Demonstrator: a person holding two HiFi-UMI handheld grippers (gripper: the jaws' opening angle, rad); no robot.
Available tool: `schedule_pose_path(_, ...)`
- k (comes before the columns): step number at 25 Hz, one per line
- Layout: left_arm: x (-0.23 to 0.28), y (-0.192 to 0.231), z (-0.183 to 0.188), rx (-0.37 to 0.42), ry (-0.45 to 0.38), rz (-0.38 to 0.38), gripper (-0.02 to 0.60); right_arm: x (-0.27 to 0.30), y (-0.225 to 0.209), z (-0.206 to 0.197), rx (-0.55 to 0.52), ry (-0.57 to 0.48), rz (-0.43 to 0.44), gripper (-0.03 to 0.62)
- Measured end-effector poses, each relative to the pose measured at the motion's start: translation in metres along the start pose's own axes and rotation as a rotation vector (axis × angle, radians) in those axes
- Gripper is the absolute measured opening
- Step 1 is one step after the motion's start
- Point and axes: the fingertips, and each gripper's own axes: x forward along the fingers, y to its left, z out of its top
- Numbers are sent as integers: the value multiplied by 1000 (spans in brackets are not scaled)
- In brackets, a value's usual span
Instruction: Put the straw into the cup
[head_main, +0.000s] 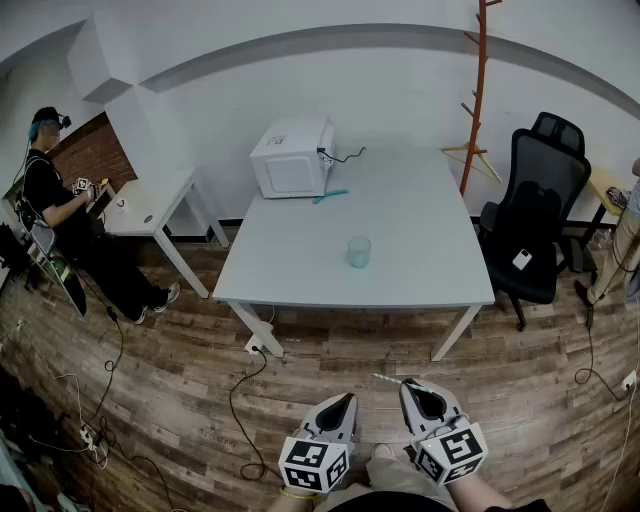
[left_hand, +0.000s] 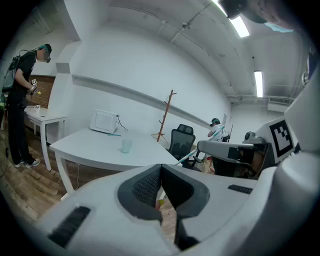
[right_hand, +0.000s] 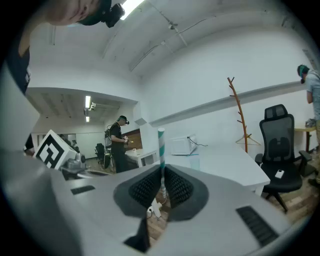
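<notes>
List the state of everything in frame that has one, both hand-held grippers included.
Left hand-held gripper: shut, nothing between its jaws.
Right hand-held gripper: shut on the teal-and-white striped straw.
Teal-and-white striped straw: clamped, not yet in the cup.
Translucent pale-green plastic cup: upright on the white rectangular table, no straw in it.
White box-shaped microwave: door closed.
Black mesh office chair: nobody seated.

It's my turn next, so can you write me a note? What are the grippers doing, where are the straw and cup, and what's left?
Right gripper: jaws shut on the striped straw, which sticks up past them.
Left gripper: jaws together, nothing between them.
Cup: upright on the white table, some way ahead of both grippers.
Done: straw is in hand.
Left: carry it to the table and put it into the cup.
</notes>
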Motion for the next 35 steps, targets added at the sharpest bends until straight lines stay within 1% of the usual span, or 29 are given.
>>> schedule_pose_path(5, -32, -9, -22, -41, -22, 25, 18, -31, 26, -9, -13, -11, 6, 41)
schedule_pose_path(8, -49, -12, -29, -55, -31, 34, 18, -47, 40, -11, -30, -11, 11, 41)
schedule_pose_path(19, -84, -24, -34, -50, -63, 55, 18, -71, 67, -14, -43, -30, 46, 41)
schedule_pose_path(30, -104, -40, -39, -32, -71, 40, 18, -96, 84, -20, -27, -41, 48, 41)
schedule_pose_path(35, -107, -45, -48, -37, -59, 31, 18, -103, 85, -26, -12, -42, 41, 41)
